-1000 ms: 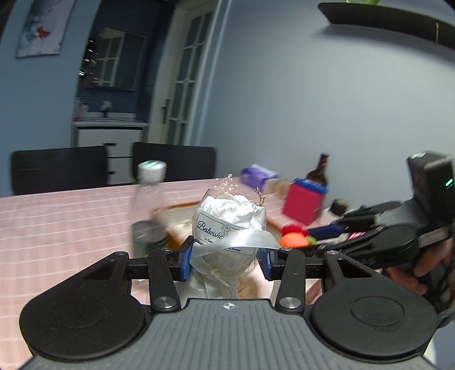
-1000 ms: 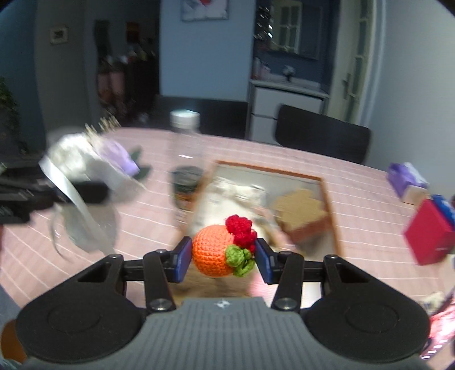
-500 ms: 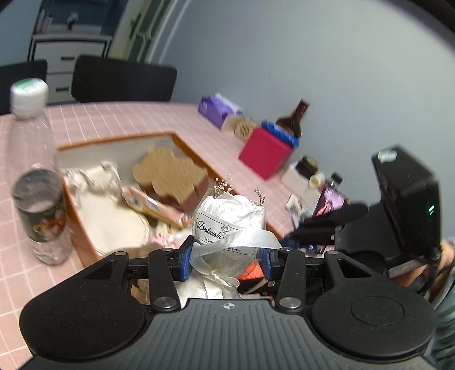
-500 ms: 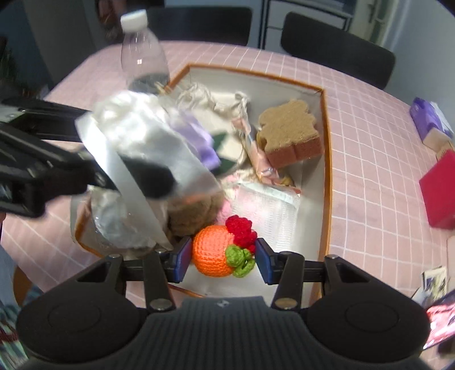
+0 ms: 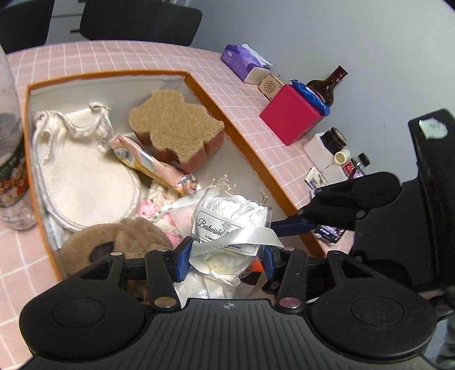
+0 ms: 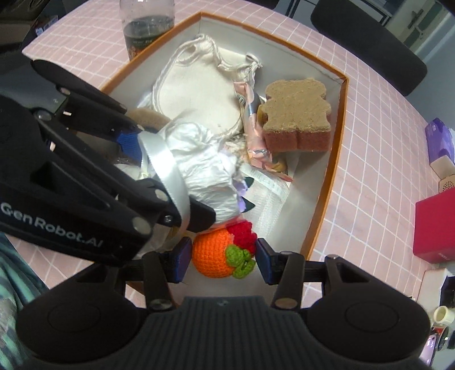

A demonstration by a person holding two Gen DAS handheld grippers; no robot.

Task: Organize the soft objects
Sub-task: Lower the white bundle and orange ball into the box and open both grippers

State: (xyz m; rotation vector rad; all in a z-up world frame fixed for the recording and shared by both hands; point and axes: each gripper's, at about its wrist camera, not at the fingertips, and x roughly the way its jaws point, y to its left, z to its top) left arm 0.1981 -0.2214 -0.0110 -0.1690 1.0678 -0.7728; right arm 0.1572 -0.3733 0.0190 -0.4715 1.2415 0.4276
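Both loads over the near end of the orange-rimmed box point(image 6: 338, 119), neither set down yet. Left gripper point(image 5: 224, 260) pinching the wrapped white bouquet point(image 5: 231, 224) at its ribbon, blue pads pressed into the wrapping from both sides; right gripper point(image 6: 223, 257) pressed together on the crocheted orange fruit point(image 6: 217, 253), pads snug against its sides, red and green trim facing up. Judged to be the placing step: two soft things to lower into a box already crowded. Far end taken by the bear-shaped sponge point(image 6: 297, 113) toward the right wall, the cream drawstring pouch point(image 6: 199, 94) toward the left wall, a pink foil packet point(image 5: 153, 163) between them, and a brown plush point(image 5: 116, 242) at the near left corner. Barest patch of floor along the right wall near the near corner, so best to bring the fruit down there and spread the pads only once it rests, lest it roll. Bouquet better lowered just left of it, onto the pink knitted piece point(image 5: 159, 210), kept upright so the dried sprigs are not crushed. Grippers close together here, the left crossing above the right in the right wrist view, so best released one at a time and lifted straight up. Water bottle point(image 6: 148, 25) just outside the left rim, easily knocked on the way out.
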